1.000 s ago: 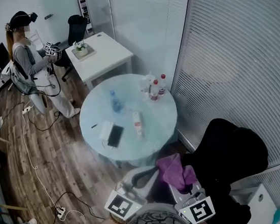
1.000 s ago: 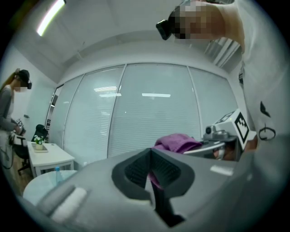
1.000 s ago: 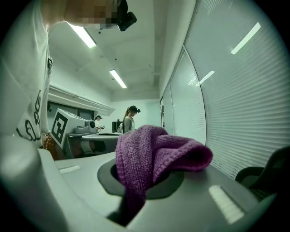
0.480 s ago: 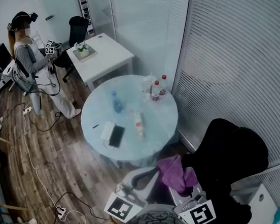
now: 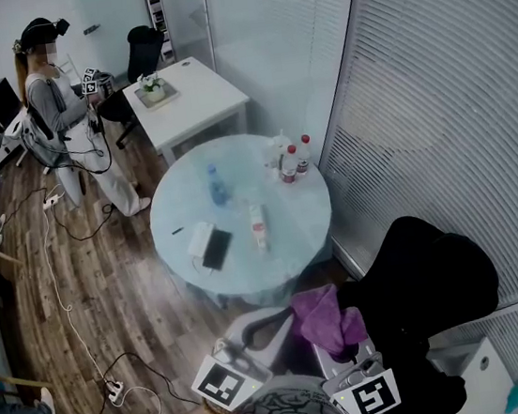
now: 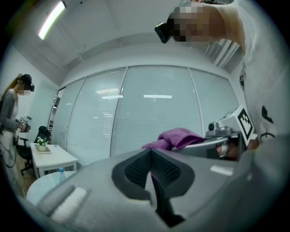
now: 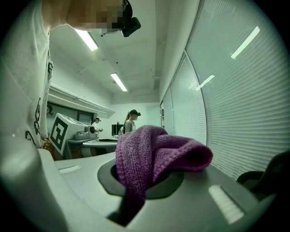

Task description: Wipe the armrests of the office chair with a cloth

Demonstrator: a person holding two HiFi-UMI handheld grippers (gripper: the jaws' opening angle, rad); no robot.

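Jaws of the right gripper pinch the purple cloth, soft, limp and light, best held bunched mid-fold; left gripper jaws sit pressed together, empty.

Round table with bottles, white desk behind

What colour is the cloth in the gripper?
Purple. The cloth shows best in the right gripper view.

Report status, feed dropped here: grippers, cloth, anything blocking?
Right gripper shut on purple cloth. Left gripper shut, empty. Black office chair close right, nothing blocking.
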